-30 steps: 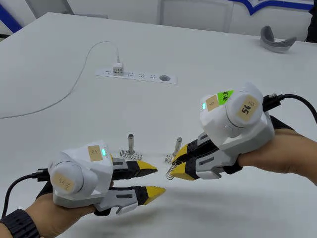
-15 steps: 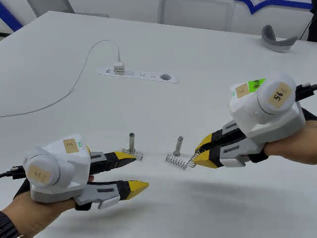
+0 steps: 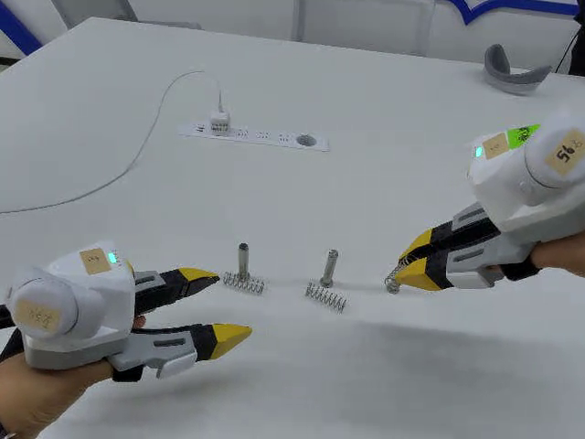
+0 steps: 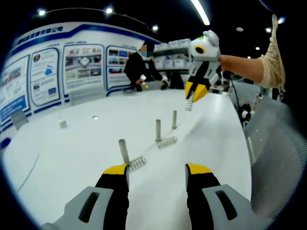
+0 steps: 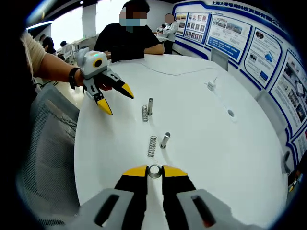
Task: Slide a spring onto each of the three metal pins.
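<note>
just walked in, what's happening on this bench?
A person works two handheld grippers over a white table. The right gripper pinches a small coiled metal spring. The left gripper hangs open and empty. Two loose springs lie flat beside upright metal pins, neither threaded on.

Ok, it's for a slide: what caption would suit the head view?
The right gripper holds a spring; the open left gripper hovers by two pins and two loose springs.
</note>
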Demonstrator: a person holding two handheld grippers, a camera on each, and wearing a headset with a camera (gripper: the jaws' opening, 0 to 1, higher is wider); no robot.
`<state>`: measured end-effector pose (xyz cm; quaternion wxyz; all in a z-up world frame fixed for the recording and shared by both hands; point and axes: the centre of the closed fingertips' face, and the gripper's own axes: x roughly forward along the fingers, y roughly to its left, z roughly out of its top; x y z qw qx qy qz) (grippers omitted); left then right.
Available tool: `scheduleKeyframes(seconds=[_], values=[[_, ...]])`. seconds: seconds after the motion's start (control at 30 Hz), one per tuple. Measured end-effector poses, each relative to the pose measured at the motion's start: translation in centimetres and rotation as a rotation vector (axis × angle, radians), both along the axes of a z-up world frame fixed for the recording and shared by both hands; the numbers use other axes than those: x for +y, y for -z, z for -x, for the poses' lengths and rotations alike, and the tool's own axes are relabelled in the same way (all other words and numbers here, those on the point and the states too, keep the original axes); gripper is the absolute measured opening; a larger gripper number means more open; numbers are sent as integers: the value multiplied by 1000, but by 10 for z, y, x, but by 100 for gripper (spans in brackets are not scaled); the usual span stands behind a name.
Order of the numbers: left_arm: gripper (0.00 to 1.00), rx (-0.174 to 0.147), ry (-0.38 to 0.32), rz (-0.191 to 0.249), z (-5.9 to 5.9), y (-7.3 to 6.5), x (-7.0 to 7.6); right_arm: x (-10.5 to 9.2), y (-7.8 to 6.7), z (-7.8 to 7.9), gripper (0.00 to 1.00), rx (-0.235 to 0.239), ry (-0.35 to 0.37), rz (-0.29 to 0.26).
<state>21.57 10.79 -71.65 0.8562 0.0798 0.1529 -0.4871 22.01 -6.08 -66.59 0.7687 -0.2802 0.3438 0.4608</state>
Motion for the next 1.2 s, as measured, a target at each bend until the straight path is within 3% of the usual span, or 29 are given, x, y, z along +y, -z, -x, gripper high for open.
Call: scheduleKeyframes(seconds=[0.27,0.57,0.67,1.2], values=[[51,13,-13,-6,1,4,4,-13,-6,-15,12,-12,17,25],[54,19,-27,-3,0,3,5,-21,3,-31,12,-6,27,62],[56,20,-33,-3,-1,3,6,-26,9,-37,12,-7,25,99],[58,26,-47,-4,-2,4,10,-26,21,-44,12,28,11,120]])
